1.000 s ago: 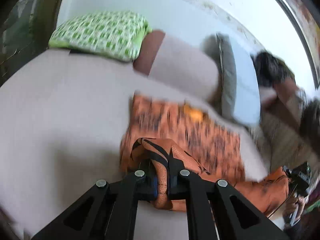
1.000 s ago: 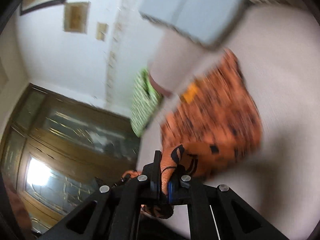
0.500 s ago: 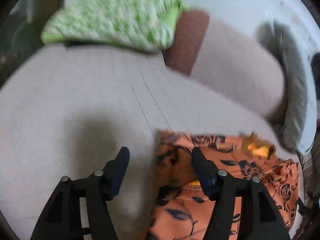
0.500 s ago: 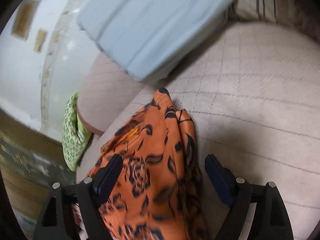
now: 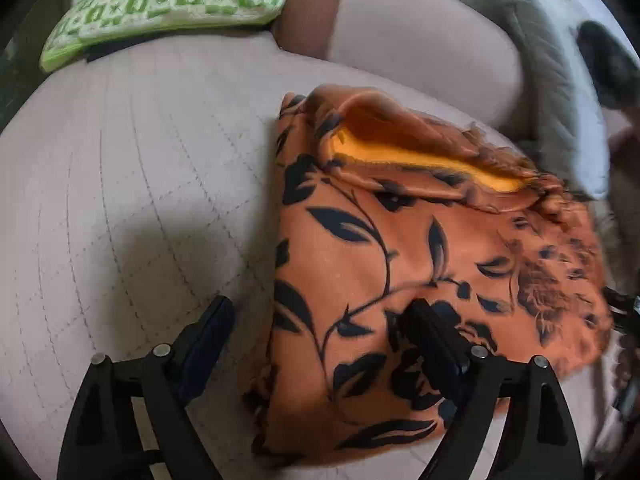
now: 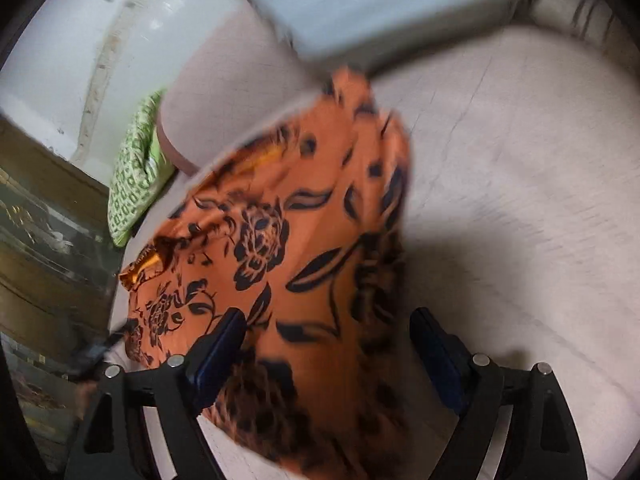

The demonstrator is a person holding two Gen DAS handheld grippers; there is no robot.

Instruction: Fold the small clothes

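An orange garment with a black flower and leaf print (image 5: 400, 248) lies folded on the pale quilted bed (image 5: 140, 168). A yellow inner edge shows at its far side. My left gripper (image 5: 320, 320) is open and empty, its jaws straddling the garment's near left edge. In the right wrist view the same garment (image 6: 304, 248) lies in front of my right gripper (image 6: 332, 332), which is open and empty above the cloth's near right edge. The right wrist view is blurred.
A green and white patterned pillow (image 5: 160, 4) lies at the far left. A pale pink bolster (image 5: 420, 36) and a grey-blue pillow (image 5: 560, 92) lie behind the garment. A dark wooden door (image 6: 44, 240) stands at the left in the right wrist view.
Both grippers held the garment one second ago. They let go, opened wide, and the cloth now lies folded on the bed. Both grippers have drawn back slightly since half a second ago.
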